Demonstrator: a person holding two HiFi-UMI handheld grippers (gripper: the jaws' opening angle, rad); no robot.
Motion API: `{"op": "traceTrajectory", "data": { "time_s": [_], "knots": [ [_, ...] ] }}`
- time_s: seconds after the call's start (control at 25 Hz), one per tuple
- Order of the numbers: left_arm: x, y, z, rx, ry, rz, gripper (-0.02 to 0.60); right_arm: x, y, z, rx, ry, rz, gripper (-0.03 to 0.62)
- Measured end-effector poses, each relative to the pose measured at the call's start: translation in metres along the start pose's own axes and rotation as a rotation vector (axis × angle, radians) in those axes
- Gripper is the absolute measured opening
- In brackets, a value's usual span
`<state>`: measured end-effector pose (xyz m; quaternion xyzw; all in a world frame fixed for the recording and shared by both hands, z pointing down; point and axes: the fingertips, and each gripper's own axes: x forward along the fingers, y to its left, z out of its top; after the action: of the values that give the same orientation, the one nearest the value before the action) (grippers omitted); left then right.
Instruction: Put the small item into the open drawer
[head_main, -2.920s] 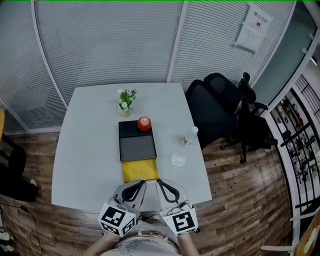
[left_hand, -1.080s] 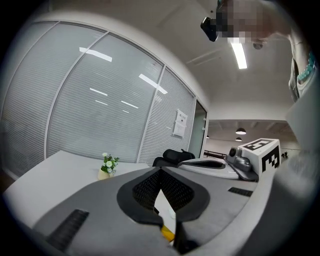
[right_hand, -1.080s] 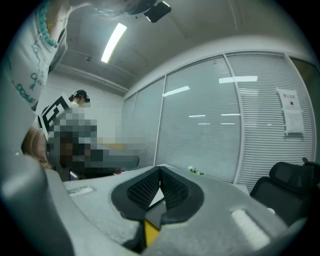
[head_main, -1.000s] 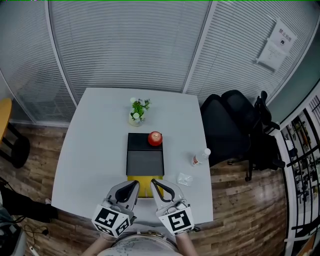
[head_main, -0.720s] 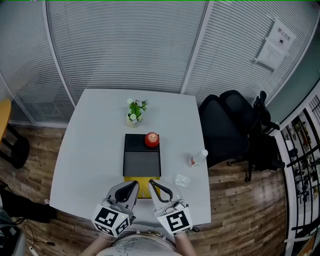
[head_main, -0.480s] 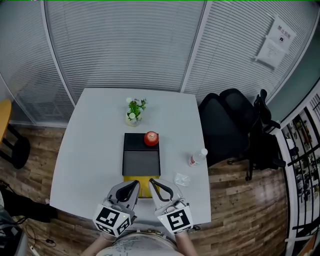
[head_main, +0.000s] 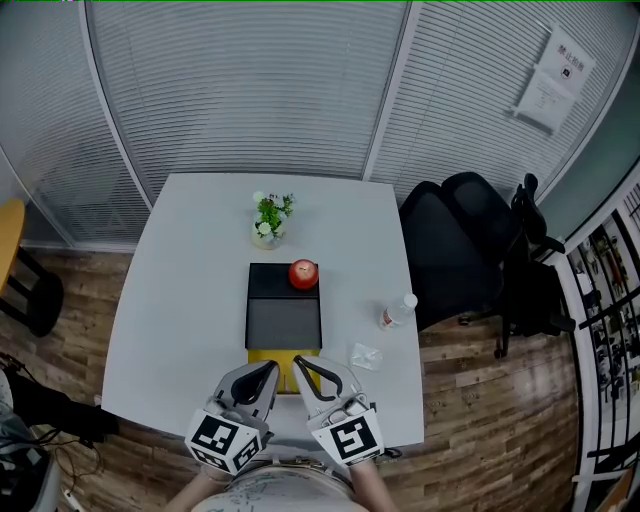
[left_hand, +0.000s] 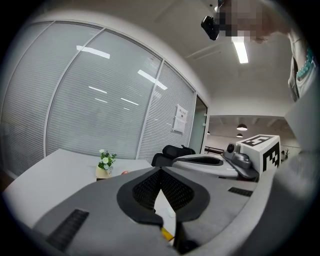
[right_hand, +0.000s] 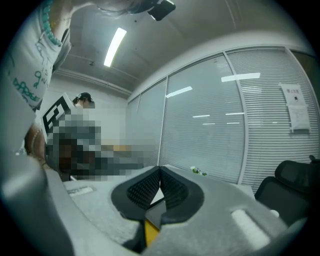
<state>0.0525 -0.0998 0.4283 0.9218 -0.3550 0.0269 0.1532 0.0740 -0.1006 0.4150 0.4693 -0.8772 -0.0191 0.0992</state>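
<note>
A black drawer cabinet (head_main: 284, 312) lies in the middle of the white table (head_main: 180, 290), with a red apple-like ball (head_main: 303, 273) on its far end. Its yellow open drawer (head_main: 283, 358) sticks out toward me, partly hidden under both grippers. A small crumpled clear item (head_main: 365, 355) lies on the table right of the drawer. My left gripper (head_main: 270, 366) and right gripper (head_main: 297, 362) hover side by side over the drawer's near end, both shut with nothing between the jaws. The left gripper (left_hand: 160, 171) and right gripper (right_hand: 160, 170) each show a sliver of yellow below their tips.
A small potted plant (head_main: 265, 218) stands behind the cabinet. A clear water bottle (head_main: 397, 312) stands near the table's right edge. A black office chair (head_main: 470, 250) sits right of the table. Blinds-covered glass walls enclose the far side.
Since the earliest frame both grippers have moved forward from the table's front edge to over the yellow drawer. Over the last second they have barely shifted; both stay shut.
</note>
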Motion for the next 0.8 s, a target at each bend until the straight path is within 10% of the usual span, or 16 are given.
{"op": "traceTrajectory", "data": {
  "time_s": [0.8],
  "knots": [
    [0.000,-0.006,-0.006,-0.008,0.024,-0.008,-0.003,-0.010,-0.017,-0.019,-0.025,0.057,-0.034,0.002]
  ]
}}
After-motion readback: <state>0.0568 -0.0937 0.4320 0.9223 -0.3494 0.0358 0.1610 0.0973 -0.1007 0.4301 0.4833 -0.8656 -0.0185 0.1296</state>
